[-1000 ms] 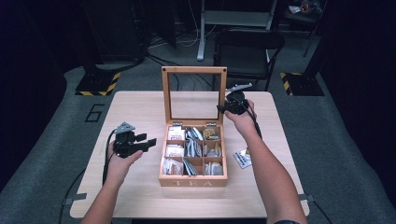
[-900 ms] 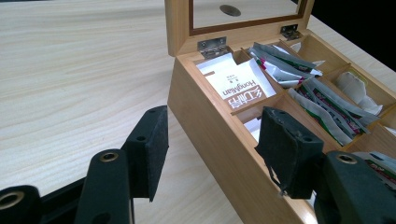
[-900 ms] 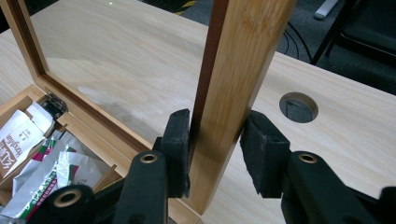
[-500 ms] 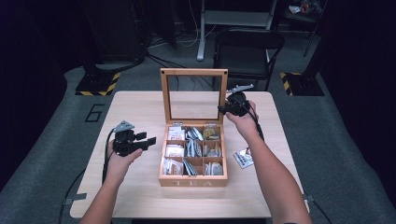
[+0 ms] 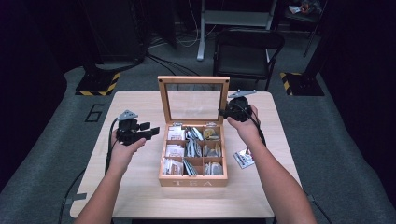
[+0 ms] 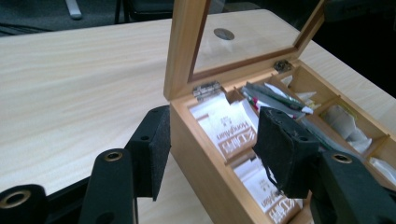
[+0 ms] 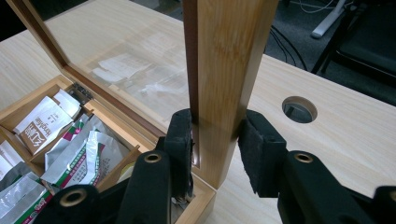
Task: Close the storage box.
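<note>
Tea box mid-table, lid upright. Right gripper clamps the lid's right frame. Left gripper open, straddling the box's left wall, holding nothing. Closing looks not yet started; one packet lies outside, right.

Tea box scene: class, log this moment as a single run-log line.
tea box: lid upright | right gripper: jaws astride lid's side rail | left gripper: open, at box's left wall | loose tea packet: on table

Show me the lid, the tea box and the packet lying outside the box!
lid (image 5: 194, 80), high view, top frame.
tea box (image 5: 193, 182), high view, front wall.
packet (image 5: 243, 157), high view, its middle.
</note>
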### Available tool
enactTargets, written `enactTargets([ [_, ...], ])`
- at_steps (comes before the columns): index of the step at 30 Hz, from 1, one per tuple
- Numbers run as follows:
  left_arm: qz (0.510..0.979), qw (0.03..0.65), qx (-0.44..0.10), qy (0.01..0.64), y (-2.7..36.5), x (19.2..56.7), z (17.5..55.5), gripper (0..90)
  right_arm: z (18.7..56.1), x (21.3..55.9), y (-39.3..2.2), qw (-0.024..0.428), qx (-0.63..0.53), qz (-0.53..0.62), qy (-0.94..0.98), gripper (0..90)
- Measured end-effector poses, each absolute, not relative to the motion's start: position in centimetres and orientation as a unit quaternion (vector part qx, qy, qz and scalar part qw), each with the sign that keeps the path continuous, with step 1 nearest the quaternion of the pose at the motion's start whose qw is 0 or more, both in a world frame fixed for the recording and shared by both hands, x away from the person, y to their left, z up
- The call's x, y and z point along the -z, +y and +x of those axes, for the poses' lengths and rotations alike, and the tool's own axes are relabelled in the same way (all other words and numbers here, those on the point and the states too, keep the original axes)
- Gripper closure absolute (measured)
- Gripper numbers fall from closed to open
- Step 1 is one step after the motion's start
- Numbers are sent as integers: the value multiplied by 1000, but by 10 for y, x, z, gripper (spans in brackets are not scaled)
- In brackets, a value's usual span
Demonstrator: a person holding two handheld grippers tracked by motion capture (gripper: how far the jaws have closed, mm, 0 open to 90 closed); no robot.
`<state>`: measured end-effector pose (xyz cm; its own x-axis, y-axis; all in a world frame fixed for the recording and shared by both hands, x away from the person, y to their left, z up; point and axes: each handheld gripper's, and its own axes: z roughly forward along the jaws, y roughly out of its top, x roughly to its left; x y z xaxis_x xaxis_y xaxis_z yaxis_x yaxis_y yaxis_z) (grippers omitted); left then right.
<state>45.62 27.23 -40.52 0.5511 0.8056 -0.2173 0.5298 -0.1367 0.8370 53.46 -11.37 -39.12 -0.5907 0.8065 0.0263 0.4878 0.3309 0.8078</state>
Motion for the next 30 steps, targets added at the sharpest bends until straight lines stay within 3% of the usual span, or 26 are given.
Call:
enactTargets([
  [15,753,473,-174,423,251,371,486,468,523,393,-116,199,-420,397,791,644],
  [30,756,467,-204,410,236,360,495,580,518,396,-118,196,-427,392,791,637],
])
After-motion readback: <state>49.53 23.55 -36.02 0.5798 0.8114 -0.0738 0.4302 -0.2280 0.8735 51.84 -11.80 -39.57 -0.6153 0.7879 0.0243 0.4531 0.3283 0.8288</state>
